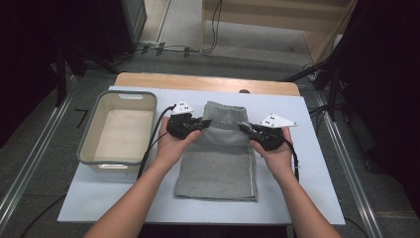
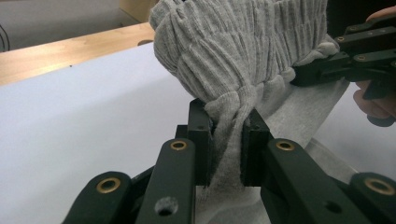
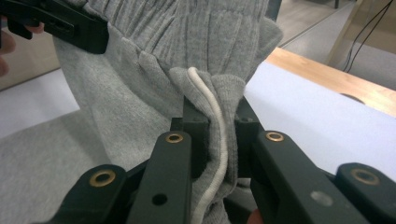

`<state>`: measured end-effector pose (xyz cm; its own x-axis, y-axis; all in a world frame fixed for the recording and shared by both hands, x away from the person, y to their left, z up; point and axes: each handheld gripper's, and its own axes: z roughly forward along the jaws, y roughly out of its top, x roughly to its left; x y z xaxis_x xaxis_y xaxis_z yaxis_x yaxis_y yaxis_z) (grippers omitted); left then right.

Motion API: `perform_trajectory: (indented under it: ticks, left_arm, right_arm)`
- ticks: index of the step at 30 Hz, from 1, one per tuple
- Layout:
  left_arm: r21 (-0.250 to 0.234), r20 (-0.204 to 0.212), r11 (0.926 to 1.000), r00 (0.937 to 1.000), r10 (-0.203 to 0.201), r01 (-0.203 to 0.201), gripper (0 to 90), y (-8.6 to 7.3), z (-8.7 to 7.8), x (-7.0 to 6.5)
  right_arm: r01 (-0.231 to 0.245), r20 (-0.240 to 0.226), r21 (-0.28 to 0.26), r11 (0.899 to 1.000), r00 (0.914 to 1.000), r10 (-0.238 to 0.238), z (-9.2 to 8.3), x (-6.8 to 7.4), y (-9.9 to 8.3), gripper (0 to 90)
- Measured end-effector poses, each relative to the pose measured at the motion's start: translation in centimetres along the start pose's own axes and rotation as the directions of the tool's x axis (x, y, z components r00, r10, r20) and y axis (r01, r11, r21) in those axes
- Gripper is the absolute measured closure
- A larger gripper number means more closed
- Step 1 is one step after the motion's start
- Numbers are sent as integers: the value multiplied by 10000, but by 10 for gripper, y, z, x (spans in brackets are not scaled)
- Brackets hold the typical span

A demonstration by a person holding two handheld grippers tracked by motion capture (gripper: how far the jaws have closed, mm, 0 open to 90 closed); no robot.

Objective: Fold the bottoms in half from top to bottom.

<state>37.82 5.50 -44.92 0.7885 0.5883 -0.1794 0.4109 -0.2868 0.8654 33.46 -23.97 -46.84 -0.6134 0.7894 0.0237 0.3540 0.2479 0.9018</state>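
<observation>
On the white sheet (image 1: 307, 148) that covers the table, you have the grey sweatpants (image 1: 218, 166) lying flat in the middle, legs folded together toward you and the ribbed waistband (image 1: 225, 115) at the far end, lifted off the sheet. To the left of the garment, well apart from it, stands the grey-rimmed tub (image 1: 87, 133), and nothing lies in it that the high view can show. Your left gripper (image 1: 200, 122) has its jaws pressed together on the left edge of the waistband; the left gripper view shows the bunched rib knit (image 2: 229, 116) squeezed between the pads. Your right gripper (image 1: 246, 128) is likewise clamped on the right edge, with the fabric and a white drawstring (image 3: 219, 144) caught in its bite. Judging by this, both holds are made and the fold of the top end is only begun: the waistband is raised but not yet laid down over the legs. What seems left is to carry it toward you, set it flat, and probably move the folded bundle to the tub.
</observation>
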Motion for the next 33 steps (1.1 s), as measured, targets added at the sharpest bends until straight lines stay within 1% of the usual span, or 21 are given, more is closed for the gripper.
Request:
perform_trajectory:
  ticks: [5,8,10,11,16,18,19,22,27,30,33]
  left_arm:
    - [90,25,9999,9999,124,-124,792,-9,-4,-8]
    - [143,63,9999,10000,35,-36,792,-15,-6,-10]
    - [157,47,9999,10000,71,-71,792,-18,-8,-13]
    - [136,109,9999,9999,12,-14,792,-20,-8,-14]
    - [164,161,9999,9999,5,-7,792,-30,-12,-20]
    - [254,139,9997,9999,61,-64,792,-33,-13,-23]
    - [234,153,9997,9999,43,-46,792,-35,-13,-24]
    - [291,175,9995,9998,135,-140,792,-39,-14,-27]
    - [311,204,9995,9997,108,-114,791,-48,-18,-33]
    - [328,224,9993,9996,178,-186,785,-53,-19,-36]
    - [380,308,9990,9993,229,-241,778,-60,-21,-40]
  right_arm:
    - [123,-95,15,9999,9999,-123,-5,7,-9,789]
    - [258,-61,68,9996,9996,-258,-7,12,-13,788]
    - [292,-90,81,9995,9995,-292,-9,15,-16,788]
    - [329,-86,78,9994,9994,-328,-10,16,-18,788]
    - [169,-183,83,9998,9997,-168,-14,22,-25,786]
    - [188,-192,115,9998,9996,-185,-15,24,-29,785]
    - [270,-177,151,9995,9995,-267,-16,26,-31,784]
    - [229,-206,144,9996,9995,-226,-18,29,-35,782]
    - [214,-258,198,9996,9994,-208,-21,34,-42,775]
    - [276,-309,254,9993,9992,-268,-23,37,-46,758]
    - [310,-404,333,9990,9987,-296,-26,39,-50,720]
